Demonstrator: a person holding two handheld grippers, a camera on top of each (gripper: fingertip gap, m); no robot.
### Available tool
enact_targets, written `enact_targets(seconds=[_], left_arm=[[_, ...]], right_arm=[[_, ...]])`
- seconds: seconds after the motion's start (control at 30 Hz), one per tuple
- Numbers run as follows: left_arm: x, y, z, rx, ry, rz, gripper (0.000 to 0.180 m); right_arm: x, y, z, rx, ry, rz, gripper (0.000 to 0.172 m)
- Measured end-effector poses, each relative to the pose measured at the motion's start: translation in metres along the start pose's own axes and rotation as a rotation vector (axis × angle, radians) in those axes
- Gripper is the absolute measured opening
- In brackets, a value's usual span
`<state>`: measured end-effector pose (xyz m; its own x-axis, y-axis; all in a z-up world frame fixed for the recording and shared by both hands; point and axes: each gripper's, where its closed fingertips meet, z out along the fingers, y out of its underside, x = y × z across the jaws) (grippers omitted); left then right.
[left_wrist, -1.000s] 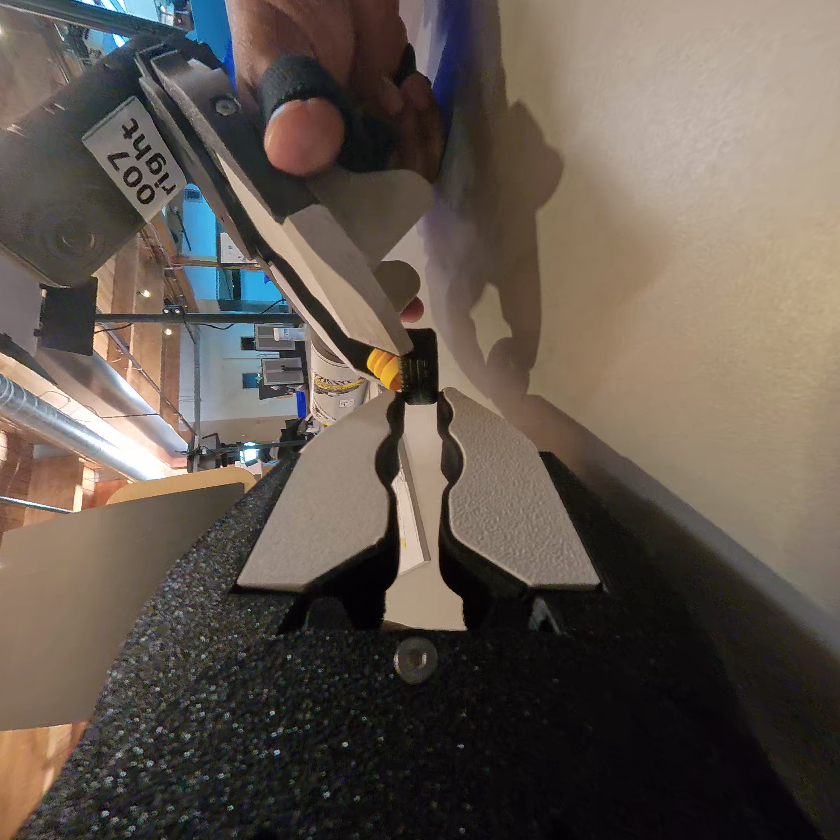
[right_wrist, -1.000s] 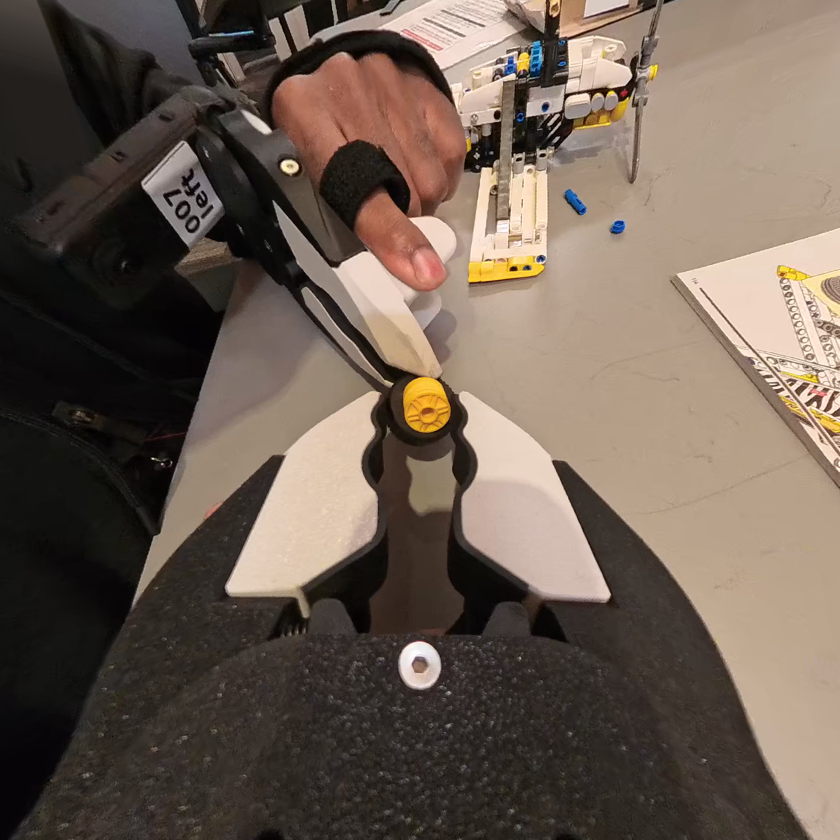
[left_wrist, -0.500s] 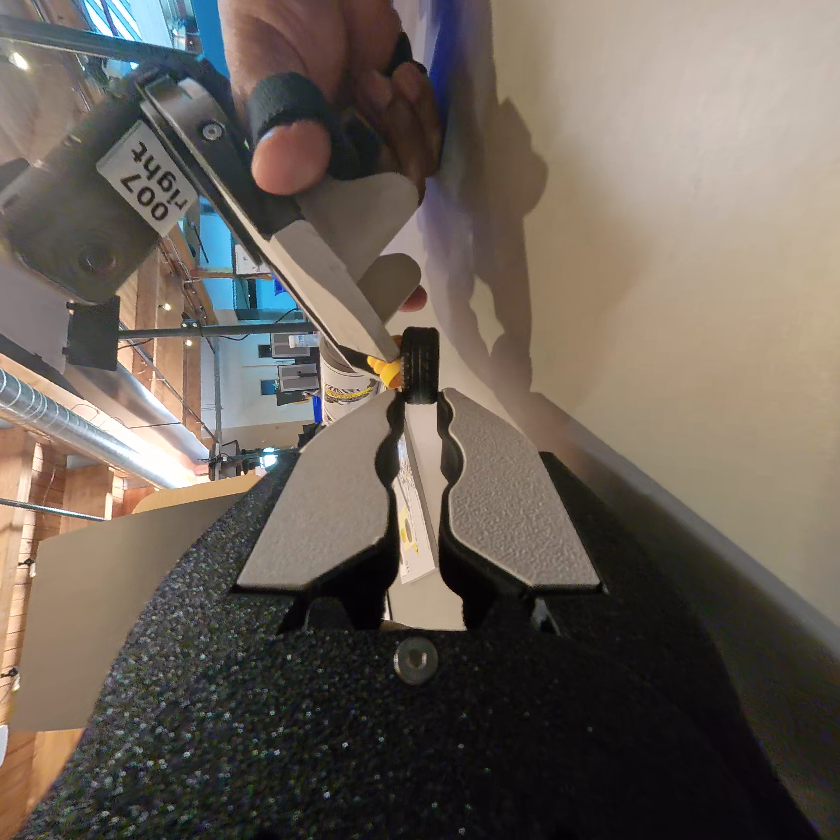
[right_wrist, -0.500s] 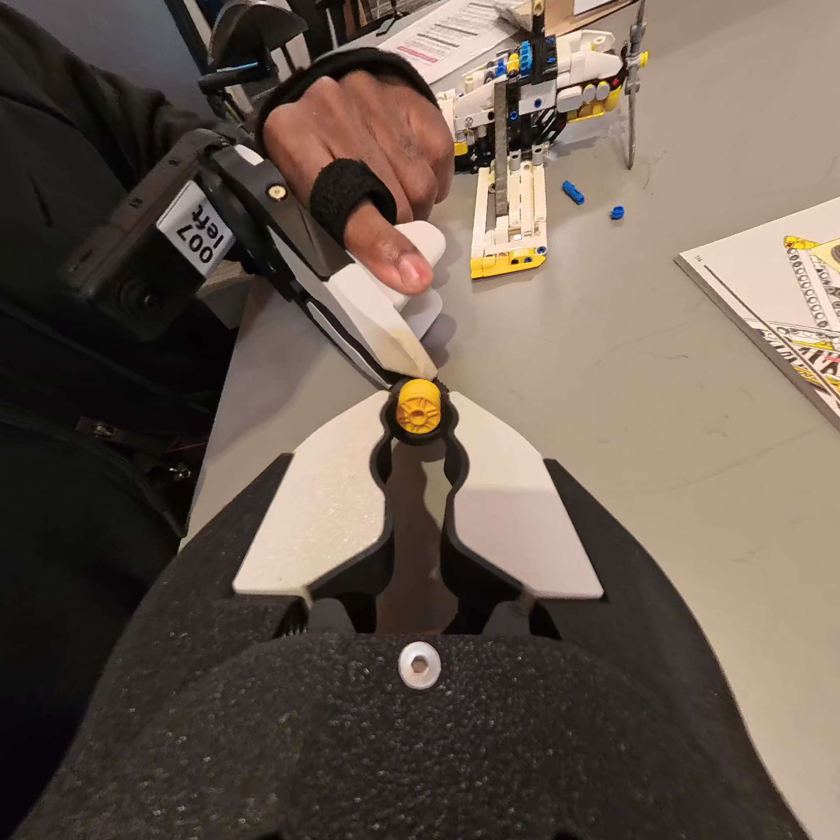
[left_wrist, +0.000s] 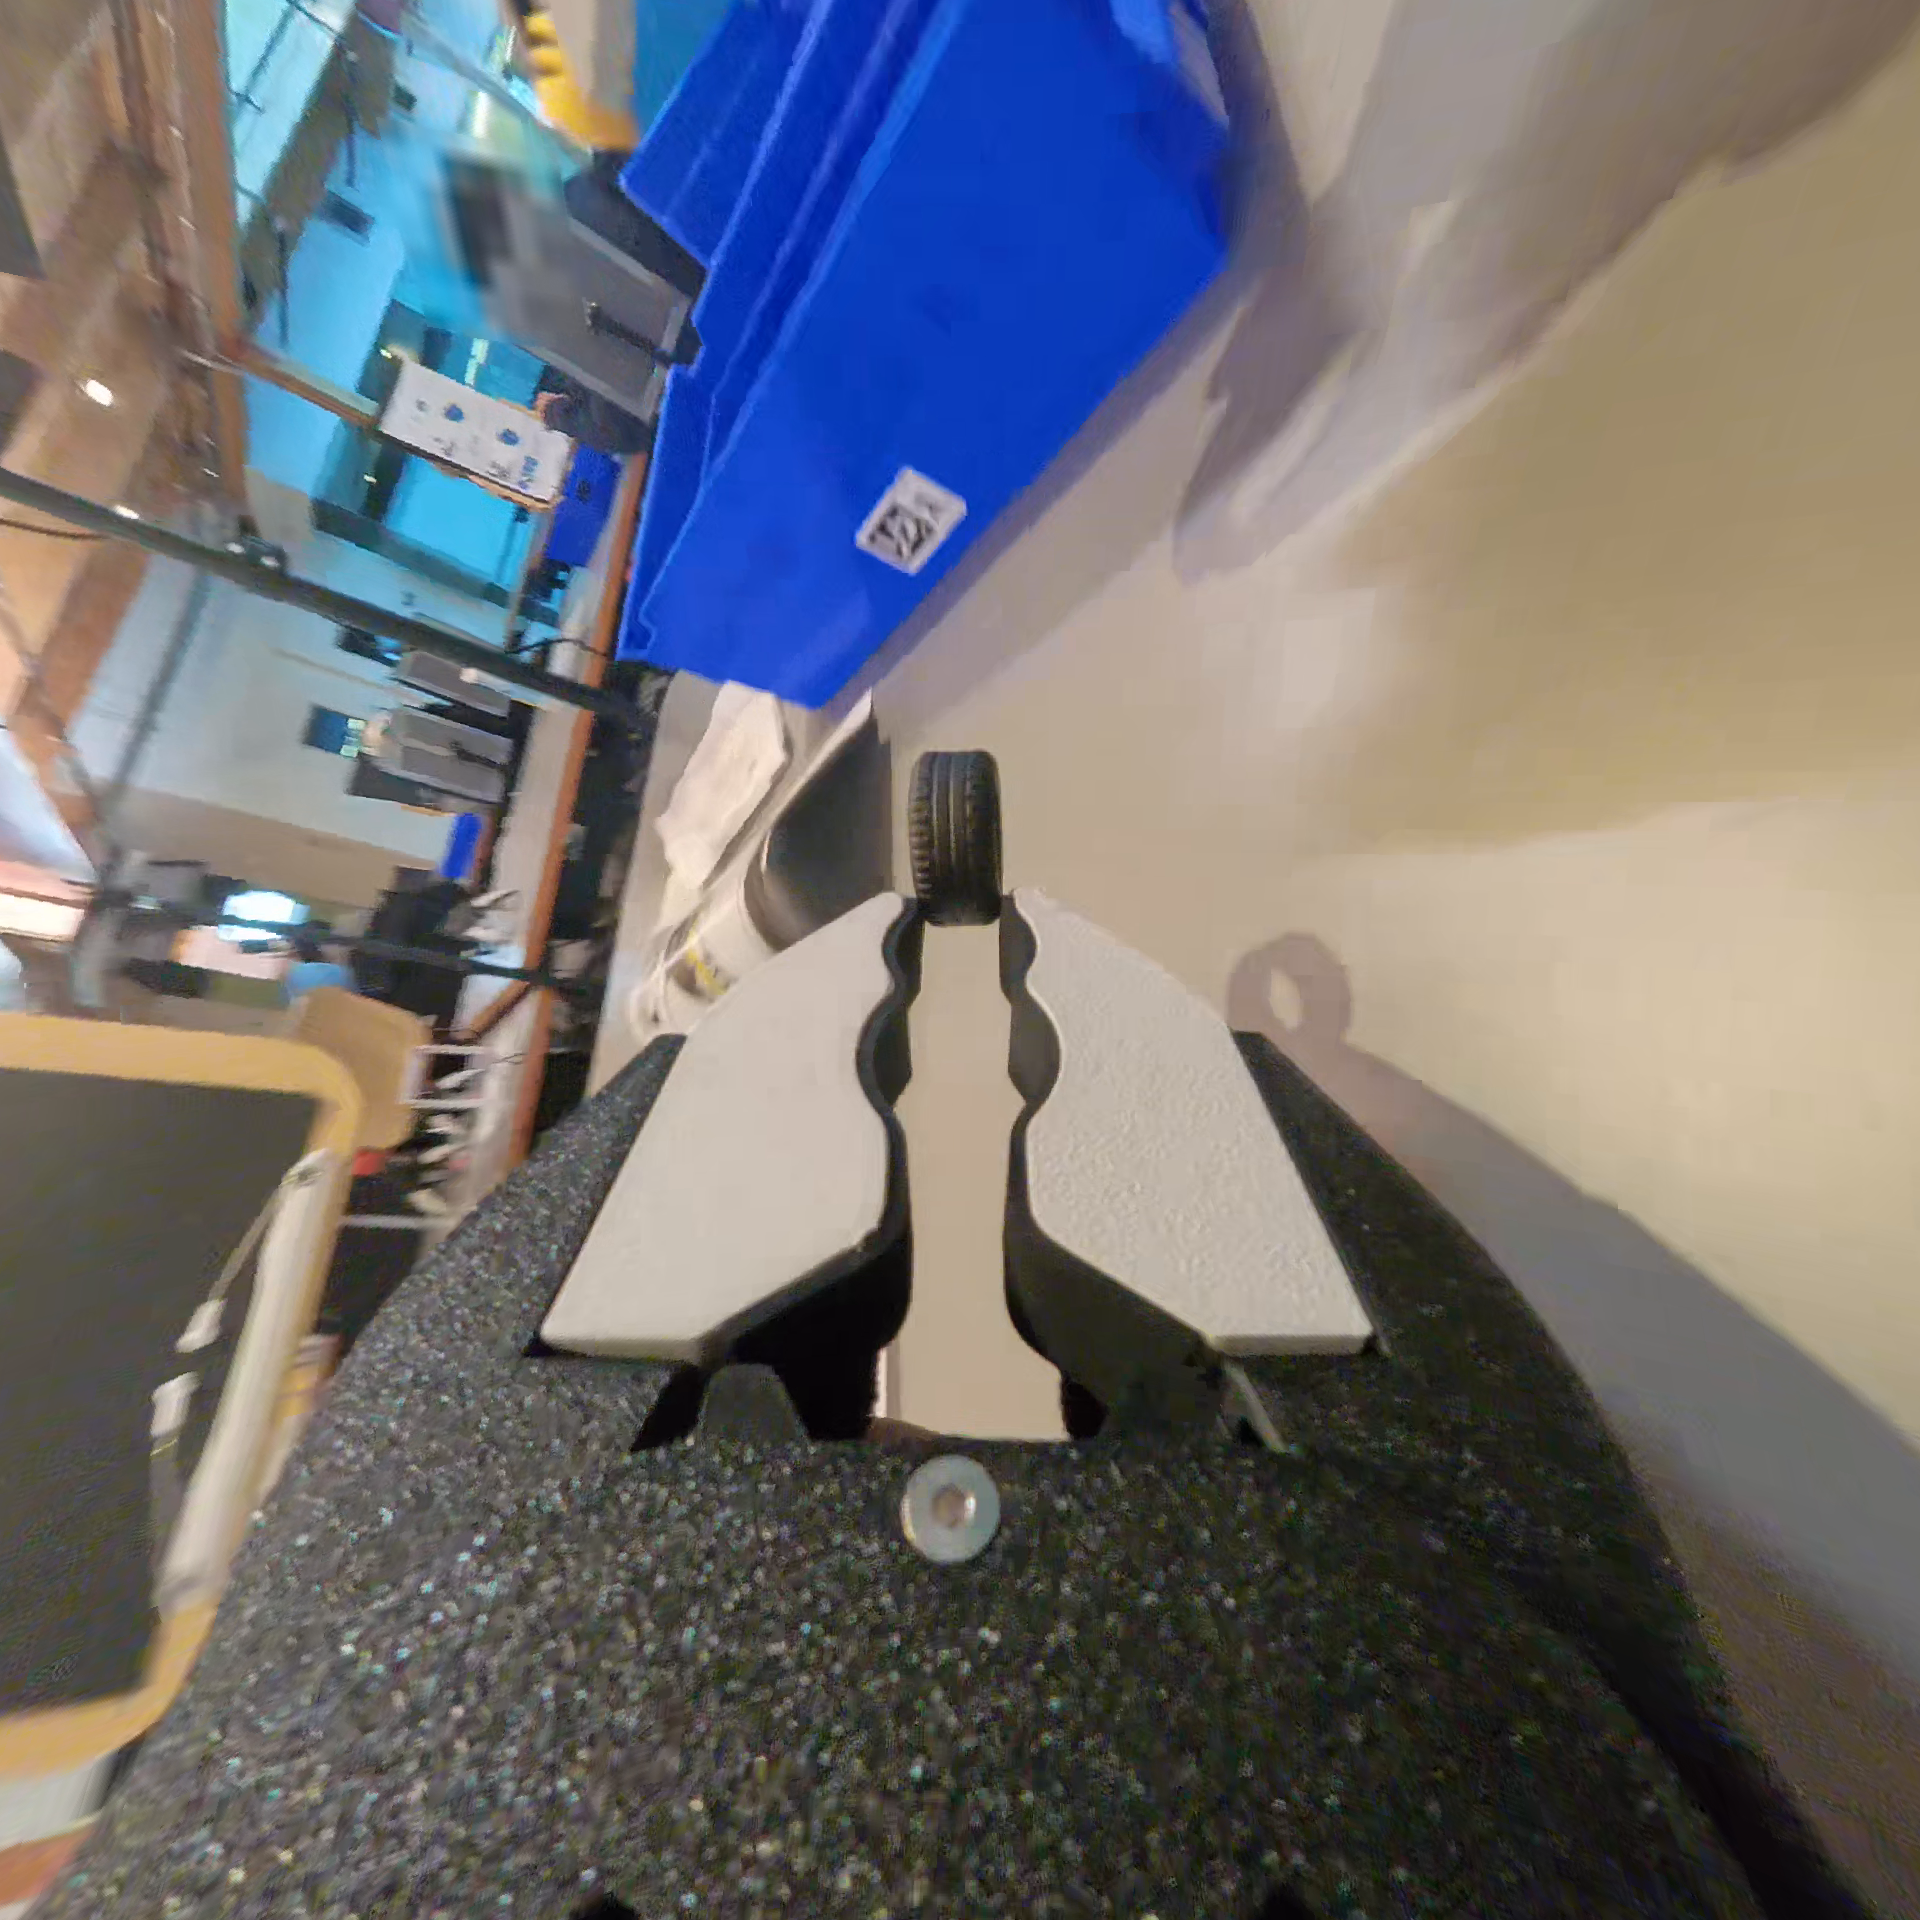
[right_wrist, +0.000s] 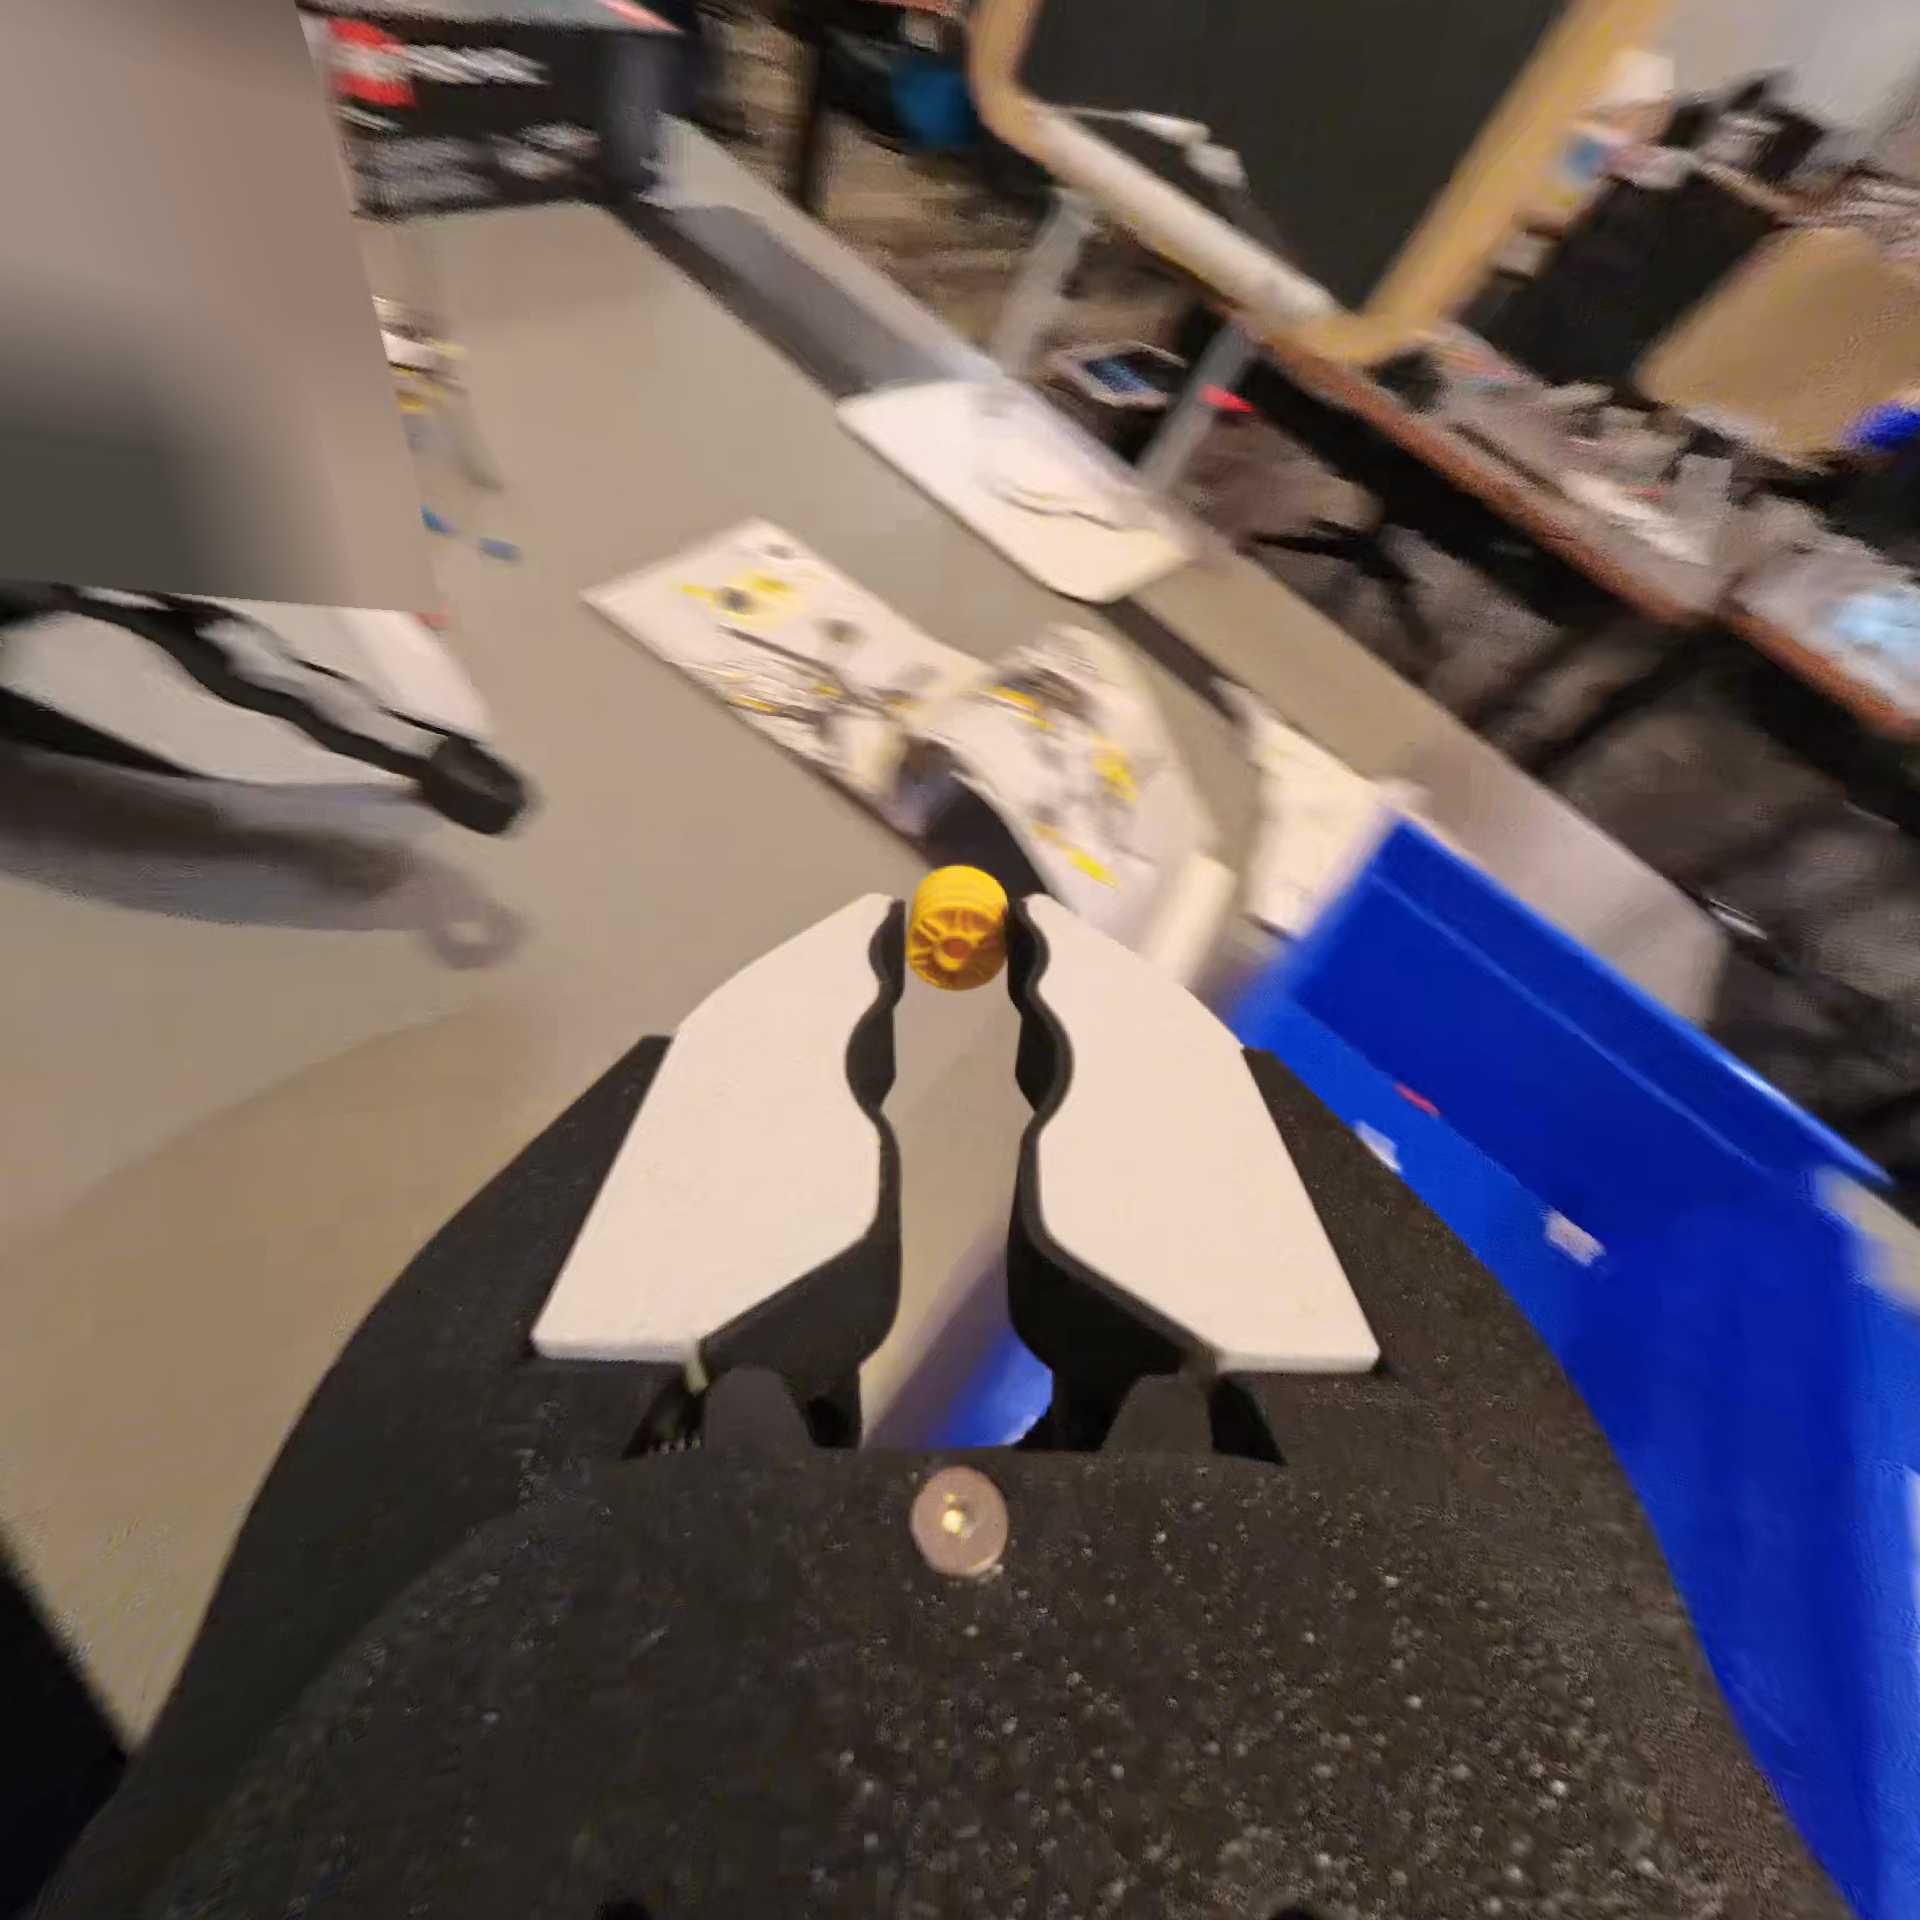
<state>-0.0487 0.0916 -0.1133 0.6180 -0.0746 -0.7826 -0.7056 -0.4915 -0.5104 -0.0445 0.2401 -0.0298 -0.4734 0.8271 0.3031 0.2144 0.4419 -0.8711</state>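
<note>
The left gripper (left_wrist: 954, 914) jaws pinch a black tyre (left_wrist: 954, 831) at their tips, the right gripper (right_wrist: 956, 935) jaws a yellow wheel hub (right_wrist: 956, 928).

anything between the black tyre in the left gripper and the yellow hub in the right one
Nothing visible. In the right wrist view, only bare grey table shows between the yellow hub in the right gripper and the black tyre held by the left gripper.

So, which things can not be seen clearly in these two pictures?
- Left wrist view: the black tyre shows only its tread; its sides lie against the fingers.
- Right wrist view: motion blur smears the printed sheets and the left gripper.
- Right wrist view: the blue bin runs past the right edge.
</note>
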Motion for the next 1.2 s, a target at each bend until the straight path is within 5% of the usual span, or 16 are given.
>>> enact_targets(seconds=[0.13, 0.27, 0.47, 0.6, 0.87, 1.07, 1.2], left_arm=[[-0.025, -0.062, 0.045, 0.122, 0.103, -0.240, 0.015], [-0.051, -0.114, 0.107, 0.192, 0.142, -0.315, 0.015], [-0.064, -0.137, 0.197, 0.079, 0.258, -0.393, 0.015], [-0.059, -0.134, 0.211, 0.034, 0.309, -0.431, 0.022], [-0.071, -0.133, 0.127, 0.267, 0.229, -0.454, 0.038], [-0.076, -0.088, 0.036, 0.330, 0.106, -0.566, 0.043], [-0.093, -0.049, -0.020, 0.378, -0.119, -0.643, 0.022]], right_arm=[[0.076, 0.059, -0.027, -0.110, 0.121, 0.137, 0.018], [0.095, 0.108, -0.020, -0.170, 0.095, 0.243, 0.024], [0.103, 0.128, -0.015, -0.181, 0.091, 0.278, 0.037], [0.100, 0.121, -0.038, -0.098, 0.096, 0.290, 0.038], [0.031, 0.098, -0.081, 0.013, 0.029, 0.181, 0.032], [-0.047, 0.058, -0.080, 0.087, -0.099, 0.080, 0.024], [-0.100, 0.037, -0.055, 0.110, -0.229, 0.038, 0.020]])
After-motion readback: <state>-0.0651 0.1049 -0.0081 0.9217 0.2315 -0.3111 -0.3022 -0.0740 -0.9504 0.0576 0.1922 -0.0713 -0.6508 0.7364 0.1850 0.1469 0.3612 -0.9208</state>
